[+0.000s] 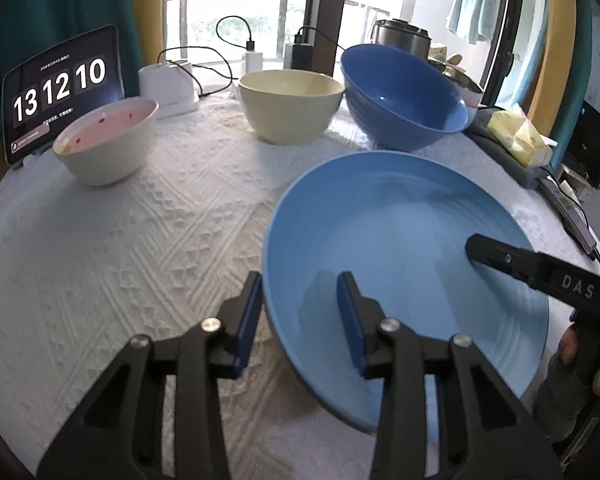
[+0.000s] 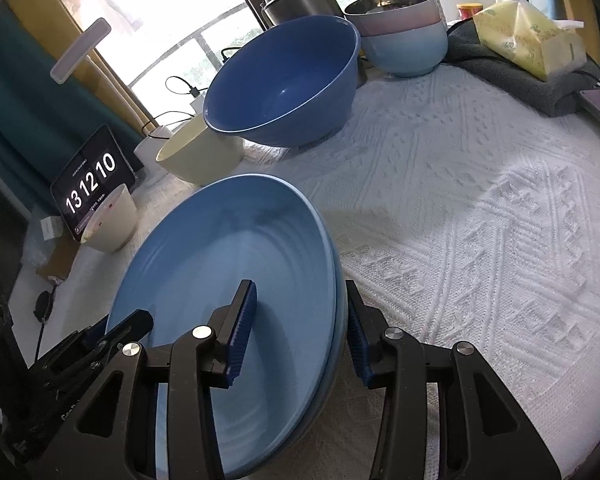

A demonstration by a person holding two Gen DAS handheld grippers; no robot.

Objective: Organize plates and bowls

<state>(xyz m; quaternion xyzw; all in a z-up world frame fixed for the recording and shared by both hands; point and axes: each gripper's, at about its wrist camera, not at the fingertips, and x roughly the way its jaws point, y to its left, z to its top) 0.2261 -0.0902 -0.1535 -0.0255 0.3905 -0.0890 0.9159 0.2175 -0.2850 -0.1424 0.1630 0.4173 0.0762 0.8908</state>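
Left hand-held gripper [image 1: 302,312] with jaws apart astride the near rim of a light blue plate [image 1: 400,248], right hand-held gripper [image 1: 476,246] reaching over its far side, pink-lined bowl [image 1: 106,140], cream bowl [image 1: 290,106], dark blue bowl [image 1: 404,98] behind on the white-clothed table [image 1: 120,248]

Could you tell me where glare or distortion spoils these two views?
Left wrist view: the window is blown out white, and the tablecloth curves at the fisheye edges. Right wrist view: the window is again overexposed, the light blue plate stays sharp, and the corners darken.

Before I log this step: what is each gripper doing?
Left gripper: open, jaws straddling the light blue plate rim.
Right gripper: open, straddling its opposite rim.
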